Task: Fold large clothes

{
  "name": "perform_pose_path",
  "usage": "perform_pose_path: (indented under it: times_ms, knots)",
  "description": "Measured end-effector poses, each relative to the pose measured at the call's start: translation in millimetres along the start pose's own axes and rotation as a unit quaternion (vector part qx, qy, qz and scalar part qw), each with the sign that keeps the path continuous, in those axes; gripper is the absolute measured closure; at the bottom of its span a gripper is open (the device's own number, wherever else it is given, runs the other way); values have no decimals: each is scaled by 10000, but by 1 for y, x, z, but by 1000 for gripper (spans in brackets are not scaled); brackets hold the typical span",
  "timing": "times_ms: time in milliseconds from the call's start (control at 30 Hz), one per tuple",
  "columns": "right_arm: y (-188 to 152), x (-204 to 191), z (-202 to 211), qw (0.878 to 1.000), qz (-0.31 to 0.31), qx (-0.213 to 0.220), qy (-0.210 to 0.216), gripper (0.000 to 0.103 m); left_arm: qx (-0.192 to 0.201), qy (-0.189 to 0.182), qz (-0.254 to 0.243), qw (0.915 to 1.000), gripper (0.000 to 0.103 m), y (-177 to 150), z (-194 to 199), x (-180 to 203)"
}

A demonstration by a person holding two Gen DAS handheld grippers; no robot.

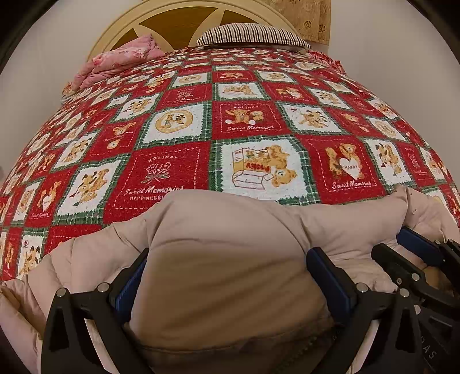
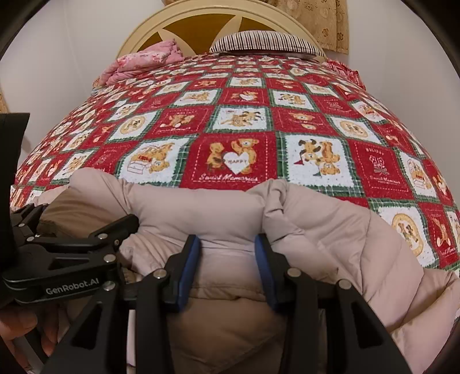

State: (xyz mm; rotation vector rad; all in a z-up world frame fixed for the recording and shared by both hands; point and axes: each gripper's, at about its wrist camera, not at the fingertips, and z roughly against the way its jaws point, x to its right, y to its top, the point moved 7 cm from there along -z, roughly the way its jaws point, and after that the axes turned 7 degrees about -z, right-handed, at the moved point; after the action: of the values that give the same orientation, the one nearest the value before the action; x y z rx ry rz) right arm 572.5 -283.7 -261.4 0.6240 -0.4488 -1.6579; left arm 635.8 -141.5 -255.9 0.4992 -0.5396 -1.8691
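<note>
We are holding the left gripper (image 1: 227,276) with its fingers (image 1: 330,276) wide apart, clamping a thick bunch of the beige puffer jacket (image 1: 218,230). Beside it, we are keeping the right gripper (image 2: 228,264) half open, fingers (image 2: 187,267) pressing another fold of the jacket. The jacket is lying bunched on the bed's near edge, on the red bear-print blanket (image 1: 244,120). A striped pillow (image 1: 253,36) and pink quilt (image 1: 120,60) are lying well apart, by the headboard (image 1: 161,20).

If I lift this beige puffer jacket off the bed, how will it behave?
Probably floppy: the puffer jacket bulges and sags around both the left hand-held gripper and the right hand-held gripper. Likely light for its bulk, given the puffy quilted panels. The smooth shell may be slippery, so a bunched grip could creep.
</note>
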Motion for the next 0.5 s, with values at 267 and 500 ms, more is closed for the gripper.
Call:
perform_pose_path:
  times_ms: [267, 500]
  knots:
    - [-1, 0, -1, 9999, 66, -7, -97, 59, -15, 77, -30, 10000, 1, 0, -1, 1]
    - [0, -2, -2, 9998, 104, -17, -148, 59, -7, 74, -28, 10000, 1, 1, -1, 2]
